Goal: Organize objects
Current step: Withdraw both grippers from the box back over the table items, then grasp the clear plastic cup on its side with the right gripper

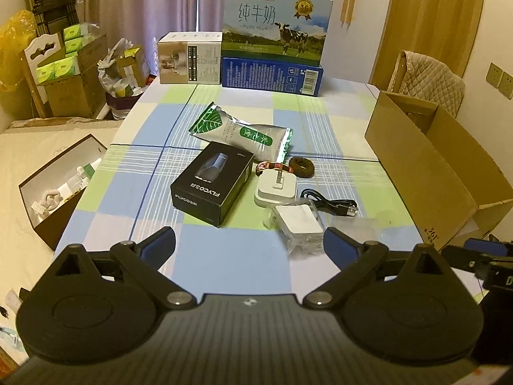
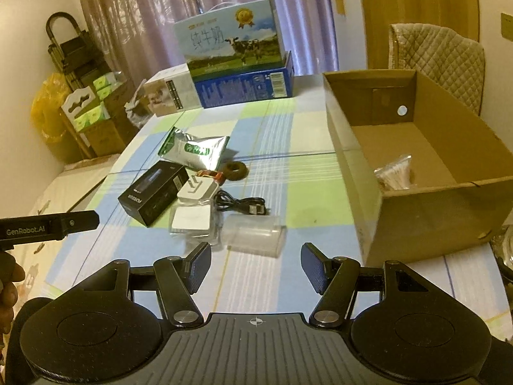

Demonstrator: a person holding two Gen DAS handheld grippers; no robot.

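We hold the left hand-held gripper (image 1: 250, 243) and right hand-held gripper (image 2: 256, 261) spread, empty, above the table (image 1: 224, 256). Small items cluster at twelve o'clock; the cardboard box (image 2: 416, 192) sits at two o'clock.

At the far edge of the checked tablecloth (image 1: 224, 256) a milk carton (image 1: 277, 22) with a cow picture stands on a flat blue box (image 1: 272, 75), a grey-white box (image 1: 189, 57) just beside them. Past the table's left edge, cardboard boxes of green packs (image 1: 64, 64) sit on the floor. A quilted chair (image 2: 439, 54) stands at the right edge, curtains (image 1: 144, 6) behind.
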